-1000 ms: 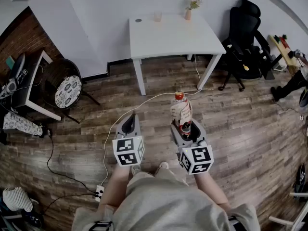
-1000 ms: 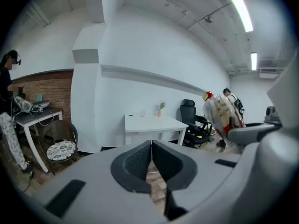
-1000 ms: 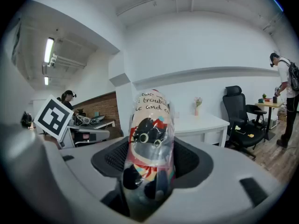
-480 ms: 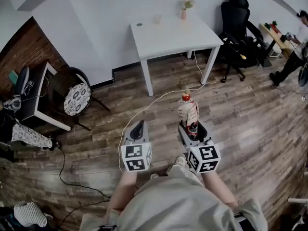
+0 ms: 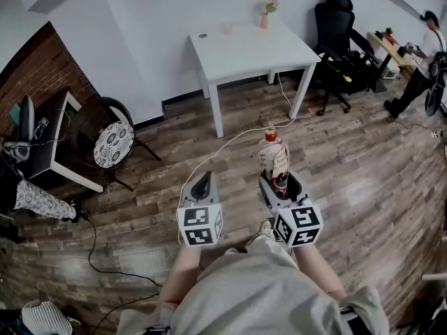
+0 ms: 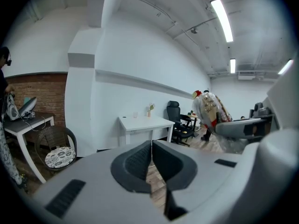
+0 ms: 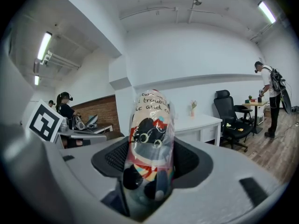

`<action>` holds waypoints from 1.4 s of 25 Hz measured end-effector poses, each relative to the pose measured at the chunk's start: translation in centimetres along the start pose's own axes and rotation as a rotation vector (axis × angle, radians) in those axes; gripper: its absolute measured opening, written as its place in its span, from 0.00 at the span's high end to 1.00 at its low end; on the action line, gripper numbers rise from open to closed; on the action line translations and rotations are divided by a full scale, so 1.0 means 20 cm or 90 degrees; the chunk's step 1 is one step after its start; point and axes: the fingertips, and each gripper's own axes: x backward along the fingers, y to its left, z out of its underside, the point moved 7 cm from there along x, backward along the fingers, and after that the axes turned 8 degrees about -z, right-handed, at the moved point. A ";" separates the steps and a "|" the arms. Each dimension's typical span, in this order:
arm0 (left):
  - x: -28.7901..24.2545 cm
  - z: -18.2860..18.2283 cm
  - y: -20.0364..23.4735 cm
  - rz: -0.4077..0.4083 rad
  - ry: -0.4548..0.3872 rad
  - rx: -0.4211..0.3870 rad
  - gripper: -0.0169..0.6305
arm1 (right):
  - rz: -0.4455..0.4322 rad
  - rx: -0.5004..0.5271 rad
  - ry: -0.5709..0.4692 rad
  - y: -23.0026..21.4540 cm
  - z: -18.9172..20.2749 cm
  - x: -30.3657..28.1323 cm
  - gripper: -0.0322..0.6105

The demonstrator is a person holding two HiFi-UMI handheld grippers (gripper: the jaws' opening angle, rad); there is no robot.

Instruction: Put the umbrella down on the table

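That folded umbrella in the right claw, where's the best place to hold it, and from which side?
Grip the folded umbrella round its near end, coming in along its length from that end, as the right claw does now. It is a short round bundle in a clear sleeve, so pads on opposite sides there probably hold steadiest, leaving the red-capped tip free.

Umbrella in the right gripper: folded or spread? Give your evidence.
Folded: the umbrella is a narrow bundle in a clear sleeve, clamped between the jaws of the right gripper.
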 end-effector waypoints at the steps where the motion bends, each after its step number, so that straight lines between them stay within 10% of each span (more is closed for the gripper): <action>1: 0.01 0.00 0.02 0.004 0.000 0.001 0.96 | -0.001 -0.010 -0.008 0.02 0.00 0.00 0.53; 18: 0.01 0.02 0.17 0.033 -0.001 0.023 0.96 | 0.026 -0.018 -0.006 0.14 0.00 -0.08 0.53; 35: -0.69 -0.19 0.09 0.015 -0.011 0.027 0.96 | 0.013 0.000 -0.024 -0.43 -0.20 -0.61 0.53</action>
